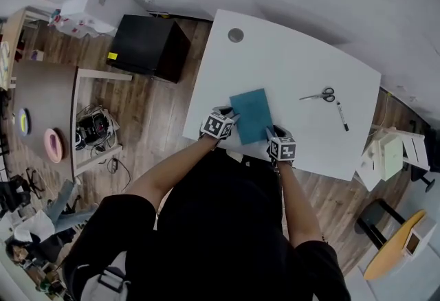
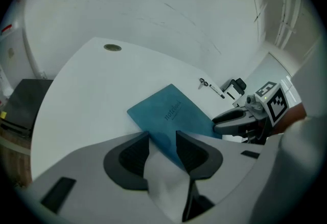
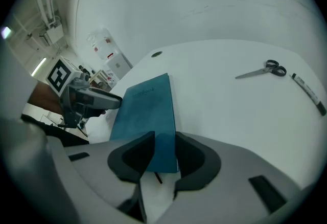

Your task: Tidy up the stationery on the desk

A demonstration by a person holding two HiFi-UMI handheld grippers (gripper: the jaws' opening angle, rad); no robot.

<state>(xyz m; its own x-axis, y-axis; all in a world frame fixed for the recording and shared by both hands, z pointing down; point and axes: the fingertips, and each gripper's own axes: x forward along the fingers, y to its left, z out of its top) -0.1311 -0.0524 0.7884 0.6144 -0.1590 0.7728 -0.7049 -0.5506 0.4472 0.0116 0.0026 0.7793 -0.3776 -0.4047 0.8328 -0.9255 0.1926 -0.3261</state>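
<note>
A teal notebook (image 1: 251, 115) lies flat near the front edge of the white desk (image 1: 289, 52). My left gripper (image 1: 229, 116) sits at its near left corner. In the left gripper view that corner (image 2: 171, 115) runs in between the parted jaws (image 2: 162, 138). My right gripper (image 1: 271, 132) is at the near right corner, its jaws (image 3: 164, 138) apart over the notebook's near edge (image 3: 145, 110). Scissors (image 1: 320, 95) and a black-and-white marker (image 1: 342, 116) lie to the right of the notebook.
A round cable hole (image 1: 236, 35) is at the desk's far left. A black cabinet (image 1: 148, 45) stands on the floor to the left, beside a wooden side table (image 1: 41, 100). White furniture (image 1: 392, 155) stands off the desk's right end.
</note>
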